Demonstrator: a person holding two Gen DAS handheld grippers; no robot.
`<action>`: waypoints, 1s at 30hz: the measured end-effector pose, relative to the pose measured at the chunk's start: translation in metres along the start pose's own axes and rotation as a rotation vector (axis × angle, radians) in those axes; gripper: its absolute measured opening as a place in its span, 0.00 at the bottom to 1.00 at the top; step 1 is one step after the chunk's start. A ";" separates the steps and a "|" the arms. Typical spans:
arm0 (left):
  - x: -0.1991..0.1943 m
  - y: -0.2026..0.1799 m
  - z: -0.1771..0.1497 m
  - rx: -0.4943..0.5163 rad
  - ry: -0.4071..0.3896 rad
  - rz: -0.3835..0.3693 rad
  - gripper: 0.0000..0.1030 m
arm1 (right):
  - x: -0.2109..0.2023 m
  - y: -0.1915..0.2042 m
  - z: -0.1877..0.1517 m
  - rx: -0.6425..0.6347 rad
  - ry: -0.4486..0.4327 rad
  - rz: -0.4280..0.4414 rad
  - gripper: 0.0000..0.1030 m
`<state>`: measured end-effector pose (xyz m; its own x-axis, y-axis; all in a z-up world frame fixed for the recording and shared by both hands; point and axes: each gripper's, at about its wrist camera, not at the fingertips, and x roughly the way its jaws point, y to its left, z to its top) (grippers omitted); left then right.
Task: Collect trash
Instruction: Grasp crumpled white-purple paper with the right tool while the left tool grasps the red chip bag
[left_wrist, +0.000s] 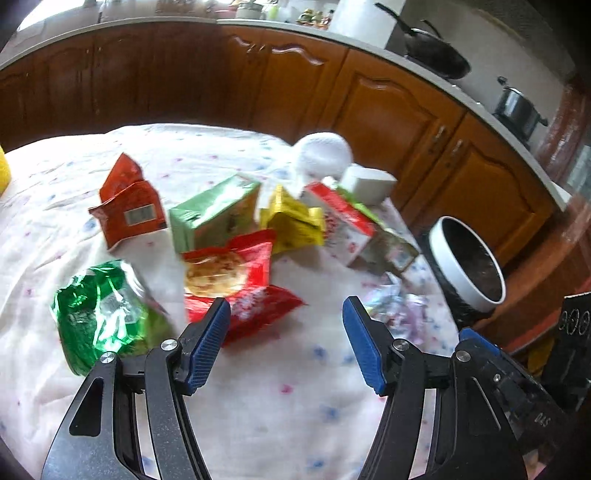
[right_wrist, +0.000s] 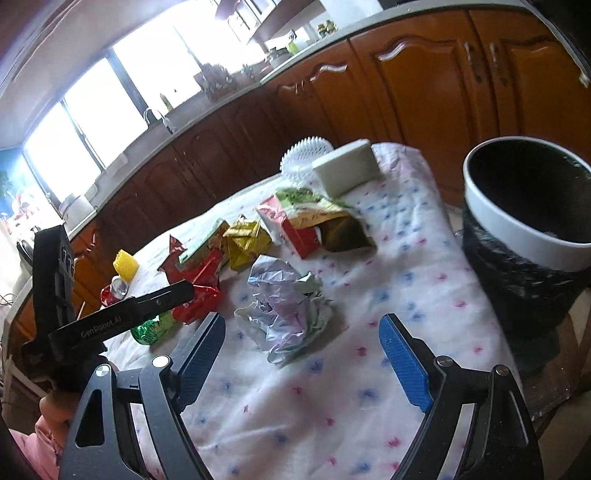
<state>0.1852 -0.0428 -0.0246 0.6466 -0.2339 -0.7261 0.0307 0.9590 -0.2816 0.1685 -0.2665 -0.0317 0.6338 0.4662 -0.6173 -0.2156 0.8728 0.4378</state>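
**Both grippers over the littered table, nothing gripped**

Left wrist view: left gripper low over the floral tablecloth, jaws spread, only cloth between the blue pads. Just beyond the left fingertip, a red snack wrapper with a biscuit picture. Left of it, a crumpled green foil bag. Farther back, in a row: orange packet, green carton, yellow packet, red-and-white carton. Behind those, a white spiky ball and a white block. Off the table's right edge, a black bin with a white rim.

Right wrist view: right gripper with jaws spread wide, empty. Crumpled pale paper lying just ahead of the fingertips, not touched by either pad. Bin near on the right, beside the table edge. Red carton with a torn, open brown bag farther back. Left gripper in sight on the left, above the red wrapper and green foil. Small yellow ribbed cup far left.
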 end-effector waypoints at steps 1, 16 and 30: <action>0.003 0.002 0.001 0.001 0.008 0.009 0.62 | 0.004 0.001 0.001 -0.001 0.009 0.001 0.84; 0.032 -0.003 -0.003 0.086 0.071 0.026 0.21 | 0.033 0.000 -0.002 -0.018 0.078 -0.008 0.28; 0.000 -0.045 -0.004 0.135 0.038 -0.127 0.17 | -0.033 -0.038 0.007 0.051 -0.038 -0.052 0.27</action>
<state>0.1806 -0.0869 -0.0145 0.6020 -0.3577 -0.7139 0.2136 0.9336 -0.2876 0.1609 -0.3161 -0.0230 0.6708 0.4140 -0.6153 -0.1441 0.8866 0.4394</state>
